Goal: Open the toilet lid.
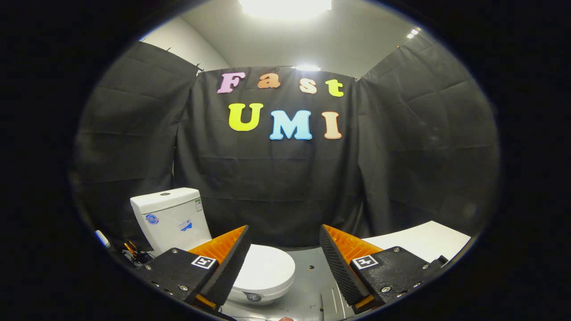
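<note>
Nothing done yet as far as I can tell. The toilet lid (265, 267) is flat down on the bowl, sitting just ahead of the tool (283, 263) at roughly 10 o'clock, partly hidden behind the left finger. The tank (171, 218) stands behind it, further out at 10. The tool's fingers are spread wide with nothing between them, not touching the lid. Judging by this, the whole job's left: get to the lid's front edge and lift it.
</note>
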`<action>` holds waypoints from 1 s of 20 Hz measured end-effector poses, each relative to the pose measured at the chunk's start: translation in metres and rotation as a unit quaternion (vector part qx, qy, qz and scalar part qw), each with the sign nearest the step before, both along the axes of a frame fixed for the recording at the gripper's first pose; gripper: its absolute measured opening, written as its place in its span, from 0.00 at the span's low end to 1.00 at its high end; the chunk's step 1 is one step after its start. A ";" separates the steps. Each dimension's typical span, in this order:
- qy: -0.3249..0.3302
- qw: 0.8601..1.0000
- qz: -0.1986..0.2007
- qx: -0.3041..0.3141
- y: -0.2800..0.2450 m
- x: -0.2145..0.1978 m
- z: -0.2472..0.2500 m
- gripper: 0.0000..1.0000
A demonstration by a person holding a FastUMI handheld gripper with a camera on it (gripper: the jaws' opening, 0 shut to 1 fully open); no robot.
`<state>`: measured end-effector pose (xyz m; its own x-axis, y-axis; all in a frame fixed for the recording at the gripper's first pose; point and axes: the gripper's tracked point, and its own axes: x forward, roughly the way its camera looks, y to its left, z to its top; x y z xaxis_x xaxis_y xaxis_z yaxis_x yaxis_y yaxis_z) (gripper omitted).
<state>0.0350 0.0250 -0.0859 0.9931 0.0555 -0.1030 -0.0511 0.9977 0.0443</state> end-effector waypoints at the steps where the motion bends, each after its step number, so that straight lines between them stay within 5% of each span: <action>1: 0.005 1.000 0.005 0.004 0.007 0.001 -0.007 0.95; 10: 0.089 0.988 0.041 0.118 0.076 0.032 -0.099 0.95; 20: 0.179 0.972 0.061 0.142 0.114 0.036 -0.199 0.96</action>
<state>0.0710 0.1391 -0.2847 0.8809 0.2461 -0.4042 -0.0981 0.9306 0.3527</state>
